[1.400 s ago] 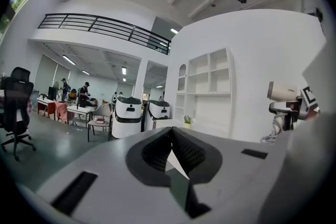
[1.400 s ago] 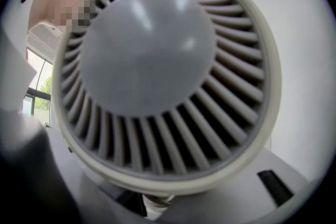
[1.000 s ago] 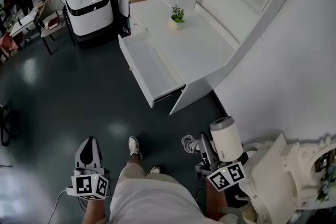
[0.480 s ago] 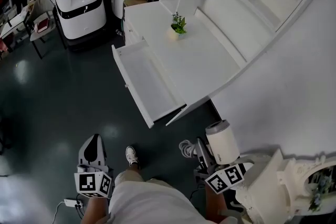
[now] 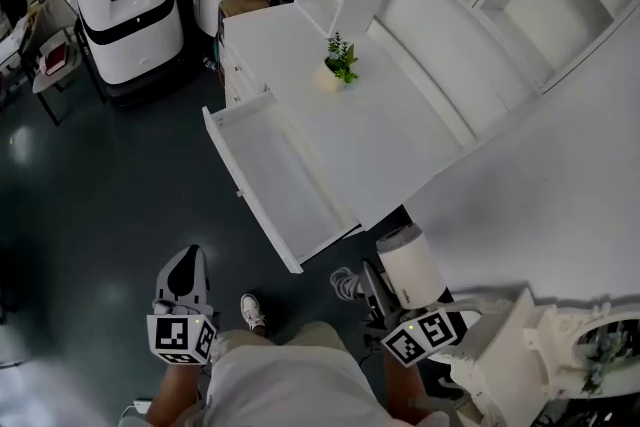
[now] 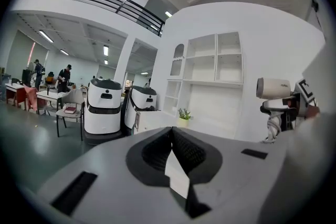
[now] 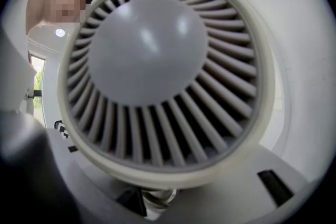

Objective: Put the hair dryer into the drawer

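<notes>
**Left gripper** (image 5: pixel 183 262): jaws together, nothing between them. It hangs over the dark floor (image 5: pixel 90 205), well apart from the drawer (image 5: pixel 280 177). Its marker cube (image 5: pixel 180 337) carries black-and-white square codes, with no readable text.

**Right gripper** (image 5: pixel 372 289): jaws clamped on the handle of the hair dryer (image 5: pixel 404 263). Its marker cube (image 5: pixel 425 336) carries the same kind of code.

**Hair dryer:** white, with its barrel upward in the head view, and off the floor. It is near the front corner of the desk (image 5: pixel 390 130) and apart from the drawer. Its coiled cord (image 5: pixel 345 283) hangs just beside the handle. In the right gripper view the ribbed rear grille (image 7: pixel 157 76) fills the frame. No brand can be read on the body.

**Drawer:** white, pulled out from the desk, open side up.

**Desk:** white, with shelves behind it. A small potted plant (image 5: pixel 341 61) stands on top.

**Background:** two white machines (image 5: pixel 122 0) stand beyond the desk.
</notes>
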Motion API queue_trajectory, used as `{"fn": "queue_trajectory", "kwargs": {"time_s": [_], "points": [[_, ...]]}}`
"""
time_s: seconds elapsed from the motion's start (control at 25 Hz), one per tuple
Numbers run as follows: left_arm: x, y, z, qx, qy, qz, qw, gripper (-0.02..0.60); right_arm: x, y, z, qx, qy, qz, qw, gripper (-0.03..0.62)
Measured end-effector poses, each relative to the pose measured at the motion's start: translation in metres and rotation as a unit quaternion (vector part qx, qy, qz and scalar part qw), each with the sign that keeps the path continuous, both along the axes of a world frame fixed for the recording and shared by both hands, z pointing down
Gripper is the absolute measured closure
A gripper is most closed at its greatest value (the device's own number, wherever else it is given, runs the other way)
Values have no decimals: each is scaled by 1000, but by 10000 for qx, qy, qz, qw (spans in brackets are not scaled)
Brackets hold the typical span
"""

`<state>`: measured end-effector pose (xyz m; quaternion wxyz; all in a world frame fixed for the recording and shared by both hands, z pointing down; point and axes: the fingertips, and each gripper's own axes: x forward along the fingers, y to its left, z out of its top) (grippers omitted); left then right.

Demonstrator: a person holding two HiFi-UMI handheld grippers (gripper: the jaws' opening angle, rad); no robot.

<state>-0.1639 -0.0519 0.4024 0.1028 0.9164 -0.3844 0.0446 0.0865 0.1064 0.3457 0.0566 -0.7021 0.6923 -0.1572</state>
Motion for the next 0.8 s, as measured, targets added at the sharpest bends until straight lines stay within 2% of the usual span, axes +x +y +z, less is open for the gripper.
{"fn": "queue_trajectory", "kwargs": {"time_s": [0.2, 0.4, 0.64, 0.8], "points": [[22, -27, -5, 17, 109, 153, 9998, 565, 8, -20, 2, -140, 21, 37, 9999, 410], [48, -41, -3, -53, 73, 157, 9998, 565, 35, -40, 9, -243, -68, -2, 9997, 408], [70, -54, -6, -22, -19, -196, 9998, 565, 61, -72, 32, -462, -34, -655, 9968, 408], [80, -60, -8, 30, -235, -430, 9988, 565, 72, -100, 54, -619, -110, -1103, 9919, 408]]}}
